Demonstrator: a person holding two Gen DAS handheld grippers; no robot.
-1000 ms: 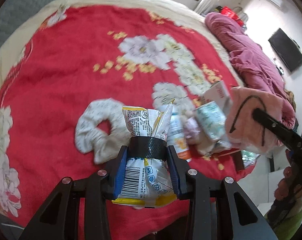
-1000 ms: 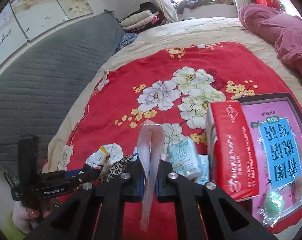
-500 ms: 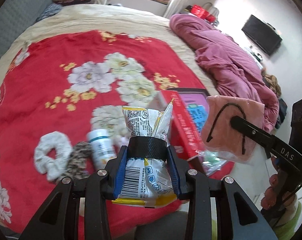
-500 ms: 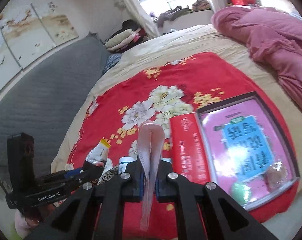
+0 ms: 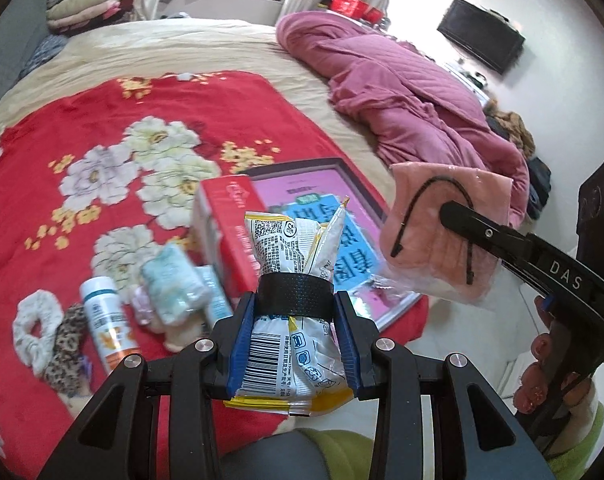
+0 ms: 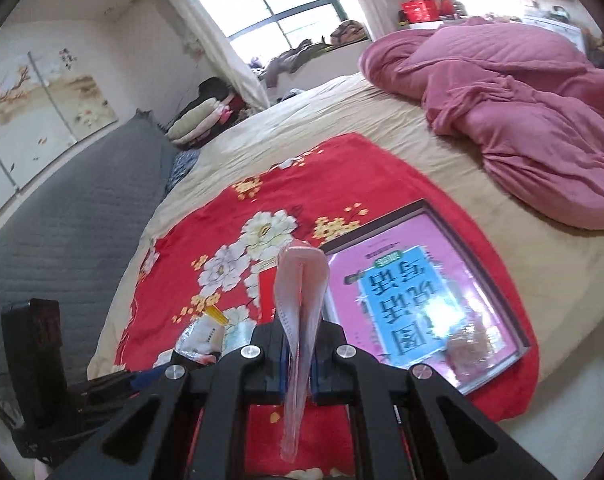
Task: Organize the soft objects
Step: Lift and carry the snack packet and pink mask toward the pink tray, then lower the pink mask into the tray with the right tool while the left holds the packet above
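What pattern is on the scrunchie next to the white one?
Leopard print scrunchie, beside the white scrunchie; clearest in the left wrist view.

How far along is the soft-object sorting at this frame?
Done: two small wrapped items lie in the pink tray. In hand: left gripper clamps a snack packet; right gripper pinches a bagged pink mask. Left: scrunchies, tissue packs and bottle on the blanket.

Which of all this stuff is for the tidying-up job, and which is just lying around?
For the job:
- crinkly white-and-yellow snack packet, in the left gripper
- flat pink pouch in clear plastic, in the right gripper
- white fluffy scrunchie
- leopard-print scrunchie
- large pink shallow box

Just lying about:
- crumpled pink quilt
- wall television
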